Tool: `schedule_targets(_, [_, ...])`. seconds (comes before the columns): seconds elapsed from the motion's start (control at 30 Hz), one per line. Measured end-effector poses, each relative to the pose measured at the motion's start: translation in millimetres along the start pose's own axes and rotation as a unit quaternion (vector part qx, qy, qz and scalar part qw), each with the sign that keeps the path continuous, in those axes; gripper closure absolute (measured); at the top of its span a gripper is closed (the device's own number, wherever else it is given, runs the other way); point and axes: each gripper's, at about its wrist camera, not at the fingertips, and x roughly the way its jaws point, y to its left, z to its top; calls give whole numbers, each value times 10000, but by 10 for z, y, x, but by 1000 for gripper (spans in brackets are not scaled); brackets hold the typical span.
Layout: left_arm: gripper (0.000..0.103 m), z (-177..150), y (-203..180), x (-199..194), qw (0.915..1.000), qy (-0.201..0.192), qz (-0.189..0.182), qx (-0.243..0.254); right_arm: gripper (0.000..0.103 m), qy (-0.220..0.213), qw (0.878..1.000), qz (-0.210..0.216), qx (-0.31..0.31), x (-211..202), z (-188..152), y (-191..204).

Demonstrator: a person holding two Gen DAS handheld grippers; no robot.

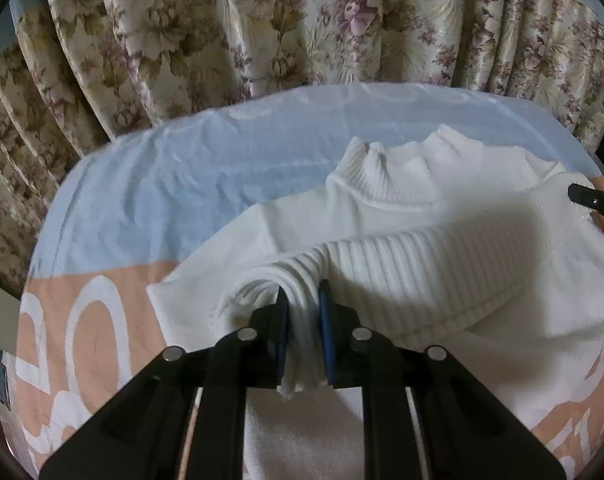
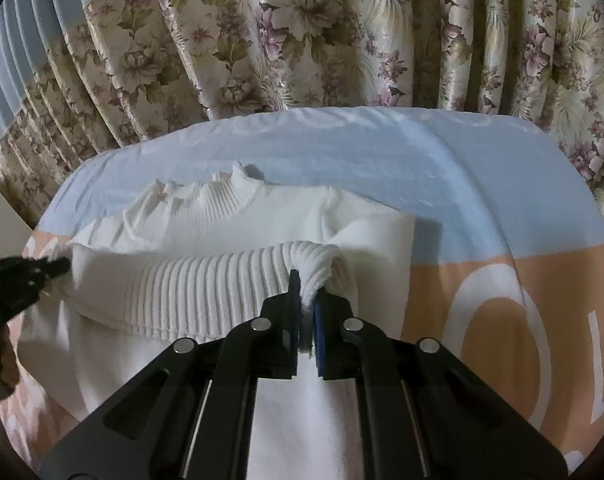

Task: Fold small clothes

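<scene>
Lying flat on a blue and peach printed bedsheet (image 1: 150, 184), a white turtleneck sweater (image 1: 386, 216) points its ribbed collar (image 1: 386, 176) toward the floral curtain (image 1: 262, 28) behind. Its ribbed hem (image 2: 190, 284) is lifted and stretched crosswise over the body. The left gripper (image 1: 304, 312) is clamped on one hem corner; the right gripper (image 2: 307, 300) is clamped on the other, with fabric bunched between each pair of fingers.

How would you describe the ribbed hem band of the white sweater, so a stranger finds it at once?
Start at the blue and peach printed bedsheet before the flowered curtain, where a white knit sweater lies. The ribbed hem band stretches across its middle, pinched between the left tongs and right tongs. Unlike the ribbed collar, it is long, straight and lifted.
</scene>
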Motion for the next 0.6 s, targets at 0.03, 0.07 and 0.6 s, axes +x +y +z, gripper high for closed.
schedule_targets(0.03, [85,-7,-3,6,10000,13,12,-16,97,26,10000,1,23,26,8,-1])
schedule_targets(0.07, [85,-20,-23,-6,10000,-1,94,20,97,88,10000,-10,33,64,5,2])
schedule_targets(0.6, [13,-48,453,-666,9964,-479,-383,-585,61,86,9994,324,15,-337,-17,-161])
